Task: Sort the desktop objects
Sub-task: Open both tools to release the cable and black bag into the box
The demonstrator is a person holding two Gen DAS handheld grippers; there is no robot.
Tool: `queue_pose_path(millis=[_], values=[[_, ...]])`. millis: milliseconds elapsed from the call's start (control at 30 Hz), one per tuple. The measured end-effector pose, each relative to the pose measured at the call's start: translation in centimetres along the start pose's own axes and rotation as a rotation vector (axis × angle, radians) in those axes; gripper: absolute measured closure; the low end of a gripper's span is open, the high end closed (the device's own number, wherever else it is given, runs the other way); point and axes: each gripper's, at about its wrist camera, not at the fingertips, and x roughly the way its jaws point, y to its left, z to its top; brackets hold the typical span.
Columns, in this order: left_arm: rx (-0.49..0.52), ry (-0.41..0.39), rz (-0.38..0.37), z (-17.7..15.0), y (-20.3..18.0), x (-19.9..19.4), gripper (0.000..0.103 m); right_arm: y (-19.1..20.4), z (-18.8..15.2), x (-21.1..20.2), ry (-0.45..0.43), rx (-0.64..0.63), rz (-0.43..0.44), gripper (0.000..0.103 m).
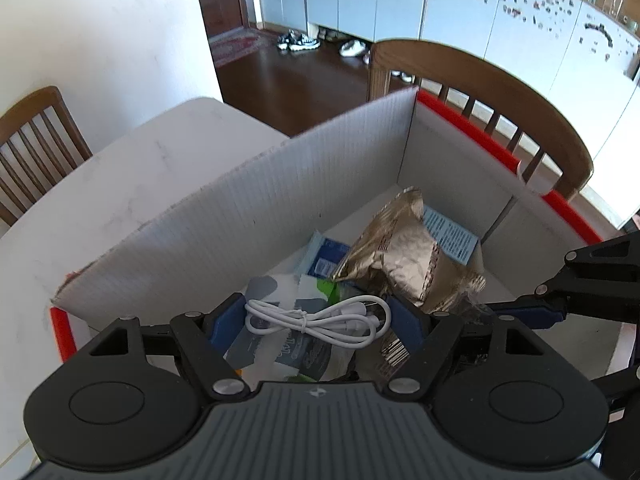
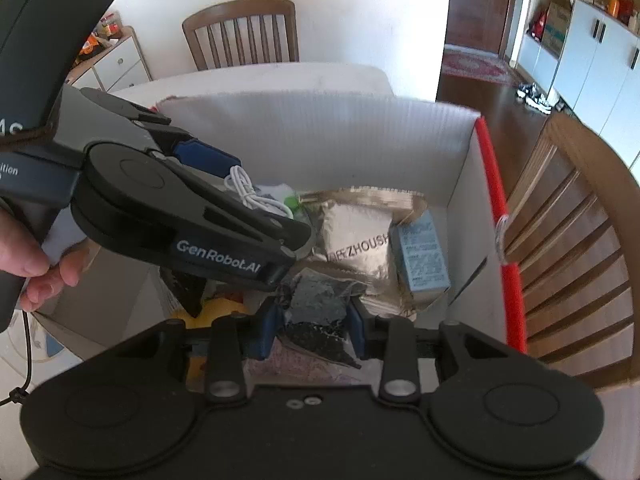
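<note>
Both tongs reach down into a white corrugated box (image 1: 248, 200) with red-taped rims, standing on a white desk (image 1: 132, 168).

The left gripper (image 1: 316, 322) has its blue pads spread, and a coiled white USB cable (image 1: 320, 320) lies between them. From the left wrist view I cannot tell whether the pads touch the cable or whether it simply rests on the packets beneath. In the right wrist view the same cable (image 2: 250, 196) shows just past the left gripper's (image 2: 240, 184) blue pad, near the box's far wall.

The right gripper (image 2: 312, 328) is pressed in on a dark crinkled packet (image 2: 316, 304), its blue pads touching the packet's two sides, near the box's near wall.

Further in lies a gold foil pouch (image 1: 400, 248), printed with letters in the right wrist view, and against its right side a pale blue carton (image 2: 422, 260), toward the red-rimmed right wall. Blue and white packets (image 1: 328, 260) lie flat on the box floor under the cable. Something yellow (image 2: 216, 312) shows beneath the left gripper's body.

A wooden chair (image 1: 500, 92) stands beyond the box's red-rimmed wall, another (image 2: 244, 32) at the desk's far edge.
</note>
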Motion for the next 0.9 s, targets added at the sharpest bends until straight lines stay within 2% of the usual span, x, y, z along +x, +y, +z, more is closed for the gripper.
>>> queue_pose_path(millis=[233,467,633,700,900], values=[[-0.022,0.042,-0.017,-0.3,0.5,1.0,0.025,-0.1,-0.3,0.5,0.005,-0.002,0.001,0.066],[-0.076,0.021,-0.035,-0.5,1.1,0.2,0.025,-0.1,-0.4,0.5,0.007,-0.024,0.003,0.063],[-0.117,-0.006,-0.045,-1.1,1.8,-0.8,0.024,0.3,-0.7,0.2,-0.002,-0.04,-0.003,0.039],[-0.132,-0.022,-0.053,-1.4,2.1,-1.3,0.021,0.2,-0.6,0.0,-0.007,-0.041,-0.003,0.037],[-0.164,-0.062,-0.055,-2.1,2.6,-3.1,0.021,0.3,-0.3,-1.0,-0.034,-0.039,0.002,0.025]])
